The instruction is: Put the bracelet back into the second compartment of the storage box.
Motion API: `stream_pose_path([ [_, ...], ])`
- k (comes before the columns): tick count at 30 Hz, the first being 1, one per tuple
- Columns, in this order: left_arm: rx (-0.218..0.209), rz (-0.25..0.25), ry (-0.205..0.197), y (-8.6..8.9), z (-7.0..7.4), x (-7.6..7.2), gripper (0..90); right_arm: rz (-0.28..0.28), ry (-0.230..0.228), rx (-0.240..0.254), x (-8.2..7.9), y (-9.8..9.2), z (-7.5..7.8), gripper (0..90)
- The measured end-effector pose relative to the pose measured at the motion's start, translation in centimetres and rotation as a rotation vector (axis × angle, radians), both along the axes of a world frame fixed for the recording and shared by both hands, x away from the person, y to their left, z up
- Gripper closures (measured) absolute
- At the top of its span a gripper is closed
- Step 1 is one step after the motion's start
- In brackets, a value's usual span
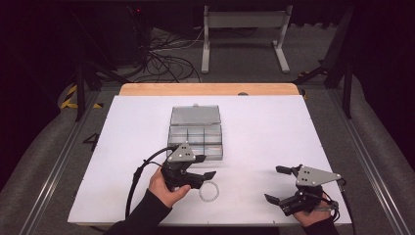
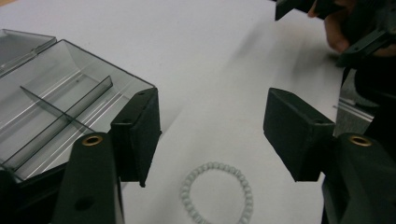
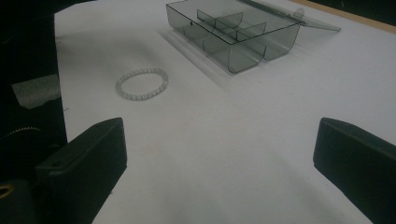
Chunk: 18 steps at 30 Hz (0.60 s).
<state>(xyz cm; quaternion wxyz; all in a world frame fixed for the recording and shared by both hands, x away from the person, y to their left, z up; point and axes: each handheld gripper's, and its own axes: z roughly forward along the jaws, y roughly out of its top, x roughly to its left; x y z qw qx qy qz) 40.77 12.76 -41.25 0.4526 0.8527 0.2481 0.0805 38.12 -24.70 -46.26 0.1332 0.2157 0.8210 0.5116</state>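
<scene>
A ring bracelet of pale translucent beads (image 1: 209, 191) lies flat on the white table (image 1: 274, 127). My left gripper (image 1: 201, 180) hovers just left of it, jaws apart. In the left gripper view the bracelet (image 2: 187, 187) lies on the table below the gap, and neither pad (image 2: 140, 135) touches it. My right gripper (image 1: 274, 184) rests near the front right edge, jaws wide apart with nothing between them. In the right gripper view the bracelet (image 3: 117, 87) lies farther off, beyond the left jaw. An open clear divided box (image 1: 195, 147) stands behind the left gripper.
The box's lid (image 1: 195, 115) lies folded back flat toward the far side, and its compartments (image 3: 233, 28) look bare. A wooden strip (image 1: 210, 89) runs along the table's far edge. Dark floor with cables and a metal stand (image 1: 244, 34) lies beyond.
</scene>
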Motion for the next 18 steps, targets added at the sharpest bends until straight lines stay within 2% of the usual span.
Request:
stream_pose_path([
  [3,0.071,-0.002,-0.024,-0.2,-0.3,0.3,42.4,-0.001,-0.001,0.001,0.0,-0.1,0.0,3.3],
  [5,0.101,-0.004,-0.018,-0.4,-0.6,0.5,43.7,-0.001,-0.001,0.0,0.0,-0.1,0.0,3.4],
  [8,0.132,-0.011,0.005,-0.5,-0.9,0.9,45.1,0.002,0.001,-0.001,0.0,0.0,0.0,3.5],
  [18,0.193,-0.011,0.089,-0.8,-1.9,2.0,49.1,0.006,0.005,-0.006,0.1,0.0,-0.1,4.0],
])
